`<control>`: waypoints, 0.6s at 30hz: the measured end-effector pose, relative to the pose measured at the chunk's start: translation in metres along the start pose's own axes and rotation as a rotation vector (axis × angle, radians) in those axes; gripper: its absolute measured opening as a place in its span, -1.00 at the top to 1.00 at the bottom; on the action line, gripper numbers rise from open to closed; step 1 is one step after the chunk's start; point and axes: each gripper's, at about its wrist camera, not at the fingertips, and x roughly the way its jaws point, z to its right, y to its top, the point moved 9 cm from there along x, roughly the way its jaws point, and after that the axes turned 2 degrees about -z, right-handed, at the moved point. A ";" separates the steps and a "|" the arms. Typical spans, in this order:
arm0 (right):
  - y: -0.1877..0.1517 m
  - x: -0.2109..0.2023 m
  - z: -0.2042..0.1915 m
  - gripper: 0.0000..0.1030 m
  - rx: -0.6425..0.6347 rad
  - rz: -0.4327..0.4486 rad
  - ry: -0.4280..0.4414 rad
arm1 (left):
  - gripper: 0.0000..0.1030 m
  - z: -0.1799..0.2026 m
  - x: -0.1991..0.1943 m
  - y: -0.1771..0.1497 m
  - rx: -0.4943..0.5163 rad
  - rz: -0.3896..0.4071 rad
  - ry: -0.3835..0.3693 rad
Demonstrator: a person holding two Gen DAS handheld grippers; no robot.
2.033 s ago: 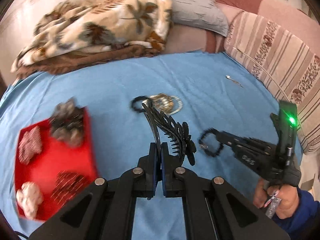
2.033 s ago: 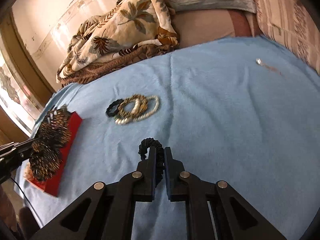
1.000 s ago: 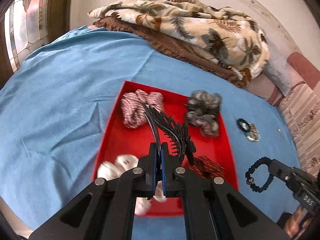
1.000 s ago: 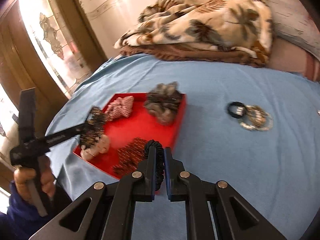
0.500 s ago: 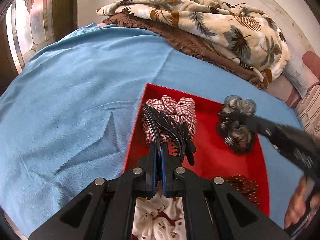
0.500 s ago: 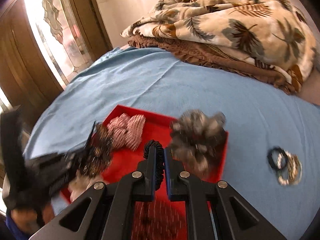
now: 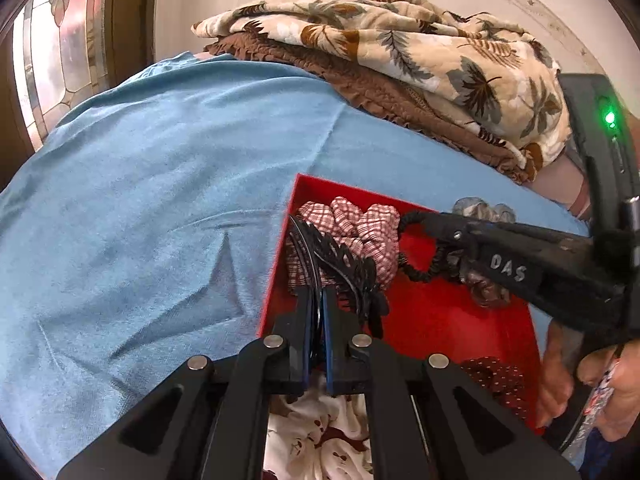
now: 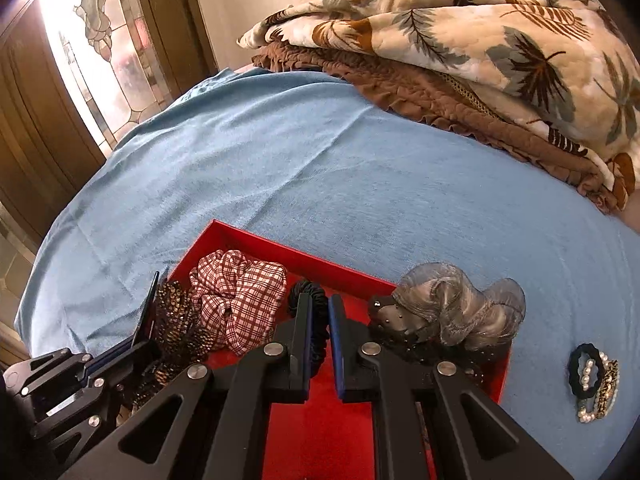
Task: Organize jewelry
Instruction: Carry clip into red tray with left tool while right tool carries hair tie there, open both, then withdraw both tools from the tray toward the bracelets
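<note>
— Two grippers are over the red tray [image 8: 256,240] on the blue bed. See what they hold?
— Yes. The left gripper [image 7: 318,300] pinches a black hair comb [image 7: 340,264]. The right gripper [image 8: 319,308] squeezes a black bracelet [image 8: 310,294] above the tray.

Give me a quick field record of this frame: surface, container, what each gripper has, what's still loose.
surface: blue sheet
container: red tray on the sheet
left gripper: shut on black hair comb, over the tray's left side
right gripper: shut on black coiled hair tie, over the tray
in tray: checked scrunchie, grey scrunchie, dotted dark red scrunchie, white printed scrunchie
loose on sheet: bracelet pile, right of the tray
background: leaf-print blanket at the far edge
</note>
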 end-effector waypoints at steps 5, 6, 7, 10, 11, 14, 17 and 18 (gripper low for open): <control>0.002 -0.014 -0.002 0.60 -0.024 0.026 -0.027 | 0.48 0.007 -0.008 0.003 0.024 0.036 0.001; 0.003 -0.018 -0.003 0.41 -0.029 0.034 -0.032 | 0.44 0.007 -0.009 0.004 0.027 0.042 0.005; 0.003 -0.022 -0.004 0.31 -0.037 0.043 -0.038 | 0.42 0.008 -0.010 0.004 0.030 0.051 0.009; 0.002 -0.034 -0.006 0.30 -0.067 0.058 -0.057 | 0.36 0.007 -0.012 0.006 0.023 0.058 0.006; 0.000 -0.039 -0.006 0.30 -0.071 0.061 -0.058 | 0.27 0.005 -0.013 0.006 0.019 0.061 0.004; -0.011 -0.056 -0.002 0.28 -0.077 0.068 -0.069 | 0.11 0.001 -0.018 0.006 0.005 0.079 0.006; -0.032 -0.074 0.008 0.19 -0.071 0.065 -0.084 | 0.02 -0.002 -0.023 0.005 -0.008 0.091 0.004; -0.040 -0.080 0.013 0.17 -0.067 0.064 -0.089 | 0.00 -0.003 -0.024 0.004 -0.011 0.092 0.008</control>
